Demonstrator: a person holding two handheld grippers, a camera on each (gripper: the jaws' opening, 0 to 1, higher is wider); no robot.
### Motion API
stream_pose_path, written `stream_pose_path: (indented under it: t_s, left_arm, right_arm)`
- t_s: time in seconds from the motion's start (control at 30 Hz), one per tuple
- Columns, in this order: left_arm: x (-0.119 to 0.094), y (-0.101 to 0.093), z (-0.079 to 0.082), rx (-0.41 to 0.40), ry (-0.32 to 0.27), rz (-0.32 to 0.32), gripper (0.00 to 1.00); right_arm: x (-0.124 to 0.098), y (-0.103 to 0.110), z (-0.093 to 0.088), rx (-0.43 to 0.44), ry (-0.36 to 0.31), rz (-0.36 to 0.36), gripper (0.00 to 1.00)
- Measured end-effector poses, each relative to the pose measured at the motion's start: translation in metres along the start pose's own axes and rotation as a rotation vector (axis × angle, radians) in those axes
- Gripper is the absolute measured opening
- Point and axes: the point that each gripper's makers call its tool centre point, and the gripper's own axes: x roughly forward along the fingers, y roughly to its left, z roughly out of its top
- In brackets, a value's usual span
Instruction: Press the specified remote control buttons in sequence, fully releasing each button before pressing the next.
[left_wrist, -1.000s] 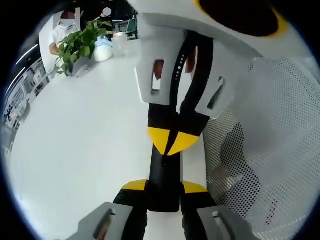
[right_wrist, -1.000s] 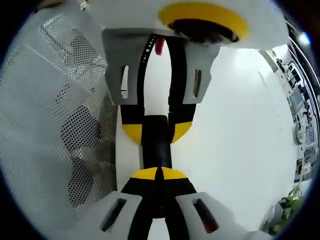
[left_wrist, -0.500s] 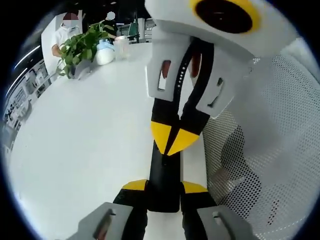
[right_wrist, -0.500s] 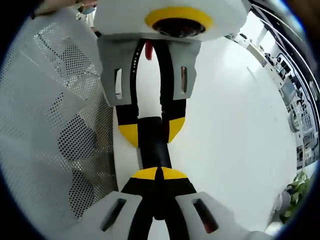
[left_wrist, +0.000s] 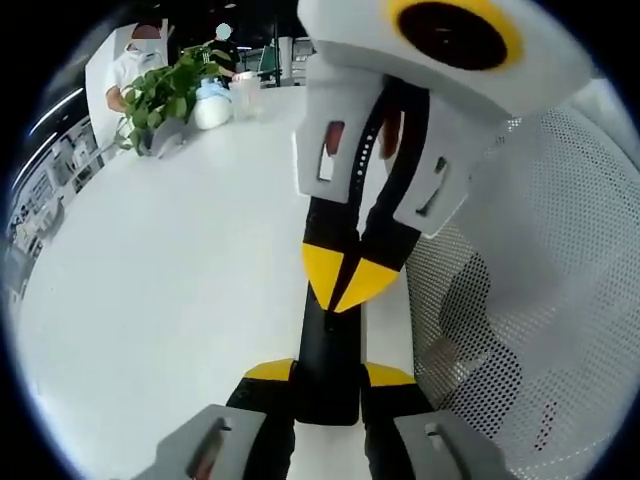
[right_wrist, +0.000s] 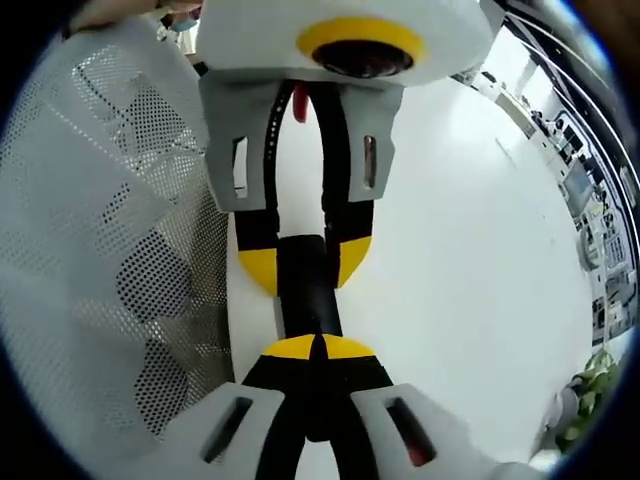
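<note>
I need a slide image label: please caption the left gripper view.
Left claw grips one end of a black remote over a white table; right claw closes at the other.

The tabletop (left_wrist: 170, 280) is smooth, white and slightly glossy. The remote control (left_wrist: 328, 360) looks like matt black plastic. The chair back (left_wrist: 540, 300) beside it is white perforated mesh.

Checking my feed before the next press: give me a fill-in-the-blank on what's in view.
1. The left gripper holds a ____ remote control between its fingers.
2. The right gripper has its fingers ____, tips together against the remote.
3. Both grippers' fingertips are coloured ____.
4. On the far side of the white table stands a green ____.

Missing words: black; shut; yellow; plant
</note>
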Motion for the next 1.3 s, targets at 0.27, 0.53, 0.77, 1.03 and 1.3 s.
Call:
stream_pose_path:
  t_s: [0.27,0.53,0.77,1.03,1.3]
  left_arm:
    - [0.0003,-0.0002,-0.0001,0.002,-0.001,-0.001,0.24]
    - [0.0005,0.0,-0.0002,0.01,0.002,-0.002,0.24]
    - [0.0001,0.0,-0.0002,0.004,-0.005,-0.005,0.24]
    - [0.0002,-0.0002,-0.0003,0.002,-0.006,-0.004,0.24]
    - [0.0003,-0.0001,0.0,0.001,-0.004,-0.005,0.24]
  right_arm:
    - [0.001,0.0001,0.0012,0.019,-0.011,0.004,0.0]
    - [0.0033,-0.0005,0.0028,0.03,0.036,0.005,0.0]
    - [0.0026,-0.0005,0.0014,0.036,0.035,0.001,0.0]
    - [0.0015,0.0,0.0015,0.049,0.004,-0.011,0.0]
    - [0.0016,-0.0006,0.0015,0.044,0.0,-0.009,0.0]
